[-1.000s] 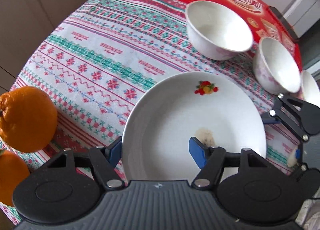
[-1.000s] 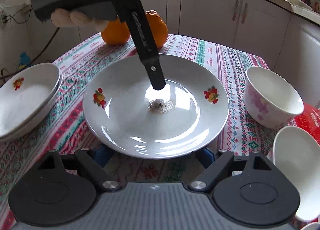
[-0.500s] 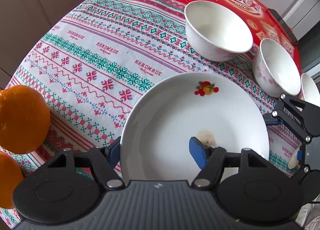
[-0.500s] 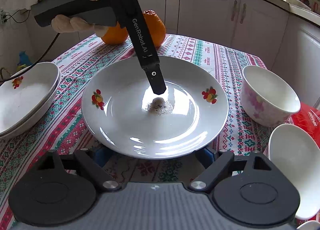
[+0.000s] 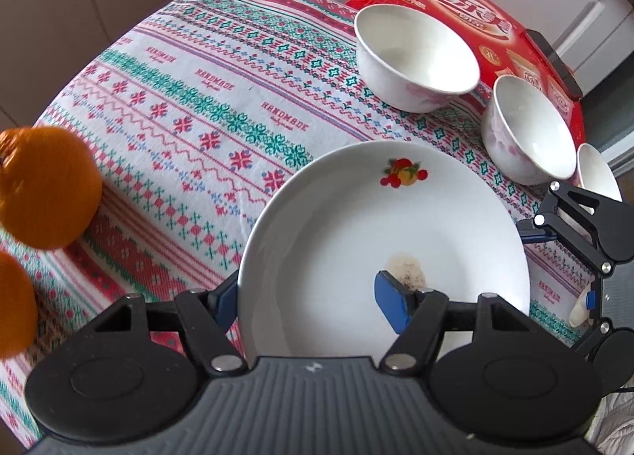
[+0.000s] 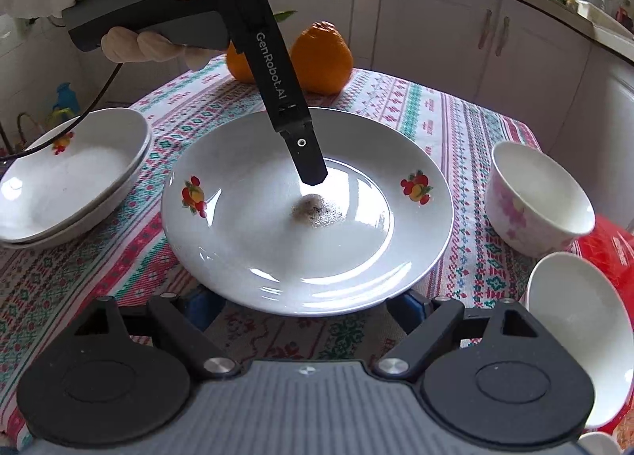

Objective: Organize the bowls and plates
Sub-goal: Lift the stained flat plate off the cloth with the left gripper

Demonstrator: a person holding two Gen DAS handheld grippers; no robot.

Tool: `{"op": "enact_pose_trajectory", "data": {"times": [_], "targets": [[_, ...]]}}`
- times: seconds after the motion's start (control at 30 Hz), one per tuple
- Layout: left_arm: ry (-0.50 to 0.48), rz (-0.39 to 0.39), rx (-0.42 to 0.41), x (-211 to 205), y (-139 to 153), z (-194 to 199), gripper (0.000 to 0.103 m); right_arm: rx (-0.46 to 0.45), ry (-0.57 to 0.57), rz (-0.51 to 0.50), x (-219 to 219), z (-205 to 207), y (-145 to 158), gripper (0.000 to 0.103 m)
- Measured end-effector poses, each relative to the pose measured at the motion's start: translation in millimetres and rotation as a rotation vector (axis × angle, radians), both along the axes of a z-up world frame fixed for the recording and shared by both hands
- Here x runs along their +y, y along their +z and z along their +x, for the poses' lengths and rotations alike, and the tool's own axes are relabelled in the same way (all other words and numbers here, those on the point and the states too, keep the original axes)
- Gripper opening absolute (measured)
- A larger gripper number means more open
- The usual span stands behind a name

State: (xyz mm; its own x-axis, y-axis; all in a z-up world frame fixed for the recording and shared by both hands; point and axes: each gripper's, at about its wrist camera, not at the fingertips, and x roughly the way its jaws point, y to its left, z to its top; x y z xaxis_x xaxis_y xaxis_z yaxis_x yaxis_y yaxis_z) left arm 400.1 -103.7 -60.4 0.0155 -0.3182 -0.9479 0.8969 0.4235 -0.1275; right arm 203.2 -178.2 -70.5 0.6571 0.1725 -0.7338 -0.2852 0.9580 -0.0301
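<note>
The plate [image 5: 380, 241] lay at centre frame on the table [image 5: 190, 106]. The left tool [image 5: 313, 292] straddled its rim, apparently pinching it; the right tool [image 6: 305, 306] stood spread beneath the near edge. A one-sided lift risked tipping the glazed plate.

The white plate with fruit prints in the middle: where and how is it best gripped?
Probably at the raised rim of the white plate with fruit prints, one finger over, one under. It lies flat on the tablecloth, shallow and wide. Avoid the brown residue at centre.
</note>
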Motion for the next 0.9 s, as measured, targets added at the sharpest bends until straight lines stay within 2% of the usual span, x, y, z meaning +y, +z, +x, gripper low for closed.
{"op": "enact_pose_trajectory", "data": {"times": [0.47, 0.9], "targets": [[0.091, -0.037, -0.027, 34.3, 32.4, -33.3, 0.069, -0.032, 0.100, 0.006, 6.7, -24.4, 24.3, 0.091], [0.195, -0.065, -0.032, 79.8, 45.0, -56.4, 0.069, -0.043, 0.203, 0.019, 28.7, -41.1, 39.0, 0.091]]}}
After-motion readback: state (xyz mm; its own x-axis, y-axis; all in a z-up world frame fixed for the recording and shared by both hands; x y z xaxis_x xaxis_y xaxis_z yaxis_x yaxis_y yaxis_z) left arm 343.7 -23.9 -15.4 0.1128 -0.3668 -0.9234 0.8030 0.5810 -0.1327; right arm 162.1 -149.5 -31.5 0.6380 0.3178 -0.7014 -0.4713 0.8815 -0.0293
